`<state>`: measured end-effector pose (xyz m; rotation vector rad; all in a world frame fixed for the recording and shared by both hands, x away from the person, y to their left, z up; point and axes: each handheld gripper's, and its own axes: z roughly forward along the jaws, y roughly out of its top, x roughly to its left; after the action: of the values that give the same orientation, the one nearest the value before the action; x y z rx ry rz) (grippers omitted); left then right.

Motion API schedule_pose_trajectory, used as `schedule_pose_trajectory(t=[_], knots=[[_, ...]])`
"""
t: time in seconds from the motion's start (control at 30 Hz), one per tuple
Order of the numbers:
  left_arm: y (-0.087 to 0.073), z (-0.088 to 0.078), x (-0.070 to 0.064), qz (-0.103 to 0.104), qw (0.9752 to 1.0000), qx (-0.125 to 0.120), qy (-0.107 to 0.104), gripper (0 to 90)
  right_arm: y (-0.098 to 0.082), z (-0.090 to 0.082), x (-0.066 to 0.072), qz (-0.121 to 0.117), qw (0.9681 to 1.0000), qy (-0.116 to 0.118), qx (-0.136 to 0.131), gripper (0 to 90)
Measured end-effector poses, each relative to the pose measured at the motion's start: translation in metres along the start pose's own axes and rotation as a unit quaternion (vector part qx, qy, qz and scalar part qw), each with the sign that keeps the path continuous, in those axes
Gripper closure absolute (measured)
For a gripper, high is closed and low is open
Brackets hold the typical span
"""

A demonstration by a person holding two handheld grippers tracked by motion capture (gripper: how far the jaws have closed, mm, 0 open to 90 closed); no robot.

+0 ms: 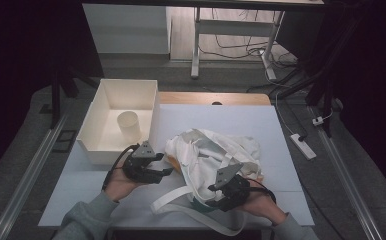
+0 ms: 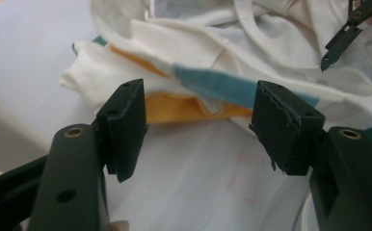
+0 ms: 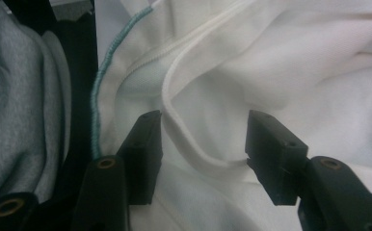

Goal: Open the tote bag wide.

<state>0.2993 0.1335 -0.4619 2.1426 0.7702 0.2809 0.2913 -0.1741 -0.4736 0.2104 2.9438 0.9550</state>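
A white cloth bag (image 1: 208,155) lies crumpled on the table (image 1: 241,120), close to the front edge and a bit toward the right side. It is all bunched up, so its folds hide its real shape. Its long white strap (image 1: 181,205) spills out toward the front edge in a loop. Bits of orange (image 2: 174,107) and blue (image 2: 218,87) peek out from the folds on its left side.

The left gripper (image 1: 168,171) sits just beside the left end of the bag. Its jaws stand apart, with nothing between them but bare table. In the left gripper view they point at the orange and blue edge, so it looks like this hand is lining up to pinch that end.

The right gripper (image 1: 212,196) rests on the front right part of the bag. Its jaws are apart too. In the right gripper view a thin white cord (image 3: 184,134) curves between them, and the pads do not squeeze it. I think this hand wants to take hold of that side.

With one hand at each end, the person can probably pull the bag flat.

A white box (image 1: 98,115) stands at the back left corner of the table, well apart from the bag. A white cup (image 1: 129,125) stands inside it.
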Motion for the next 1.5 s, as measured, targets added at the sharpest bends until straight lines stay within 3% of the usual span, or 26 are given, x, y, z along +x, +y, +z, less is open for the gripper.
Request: schedule_pose_trajectory(t=[0.1, 0.2, 0.37, 0.47, 0.53, 0.63, 0.73, 0.83, 1.0, 1.1, 1.2, 1.33, 1.43, 1.5], knots=[[-0.004, -0.001, 0.001, -0.004, 1.0, 0.0, -0.002, 37.6, 0.001, 0.005, 0.001, -0.009, 0.9999, 0.008, 0.007, 62.6], [-0.008, -0.002, 0.0, -0.006, 1.0, -0.002, -0.006, 37.6, 0.001, 0.006, 0.002, -0.019, 0.9997, 0.012, 0.005, 83.6], [-0.014, -0.002, -0.003, -0.004, 1.0, 0.002, -0.008, 37.6, 0.003, -0.004, 0.003, -0.018, 0.9996, -0.009, -0.019, 86.6], [-0.015, -0.003, -0.003, -0.004, 1.0, 0.0, -0.008, 37.6, 0.005, -0.015, -0.001, -0.009, 0.9983, -0.044, -0.037, 86.8], [-0.015, -0.004, -0.002, -0.006, 1.0, -0.001, -0.008, 37.6, 0.006, -0.027, -0.005, -0.004, 0.9956, -0.075, -0.057, 86.7], [-0.016, -0.003, -0.002, -0.008, 0.9999, -0.001, -0.008, 37.6, 0.011, -0.049, -0.02, 0.014, 0.9871, -0.136, -0.084, 86.8], [-0.017, -0.002, -0.002, -0.007, 0.9999, 0.003, -0.009, 37.6, 0.016, -0.071, -0.044, 0.05, 0.9755, -0.179, -0.117, 86.9], [-0.018, -0.001, -0.003, -0.003, 0.9999, 0.005, -0.009, 37.6, 0.017, -0.082, -0.074, 0.081, 0.9667, -0.208, -0.126, 86.9], [-0.02, 0.001, -0.002, -0.007, 0.9999, 0.005, -0.01, 37.6, 0.007, -0.088, -0.127, 0.148, 0.9499, -0.234, -0.144, 86.9], [-0.021, 0.002, -0.001, -0.008, 0.9999, 0.007, -0.01, 37.6, -0.003, -0.09, -0.155, 0.193, 0.9359, -0.253, -0.151, 87.0], [-0.022, 0.002, -0.001, -0.007, 0.9999, 0.01, -0.011, 37.6, -0.015, -0.091, -0.178, 0.233, 0.9199, -0.274, -0.156, 87.0], [-0.023, 0.004, -0.001, -0.006, 0.9998, 0.013, -0.011, 37.6, -0.029, -0.091, -0.204, 0.275, 0.9042, -0.288, -0.156, 87.0], [-0.023, 0.005, -0.001, -0.008, 0.9998, 0.014, -0.012, 37.6, -0.037, -0.086, -0.22, 0.299, 0.8987, -0.288, -0.14, 87.0], [-0.023, 0.005, -0.001, -0.006, 0.9998, 0.015, -0.012, 37.6, -0.043, -0.077, -0.23, 0.31, 0.9007, -0.278, -0.124, 86.9]])
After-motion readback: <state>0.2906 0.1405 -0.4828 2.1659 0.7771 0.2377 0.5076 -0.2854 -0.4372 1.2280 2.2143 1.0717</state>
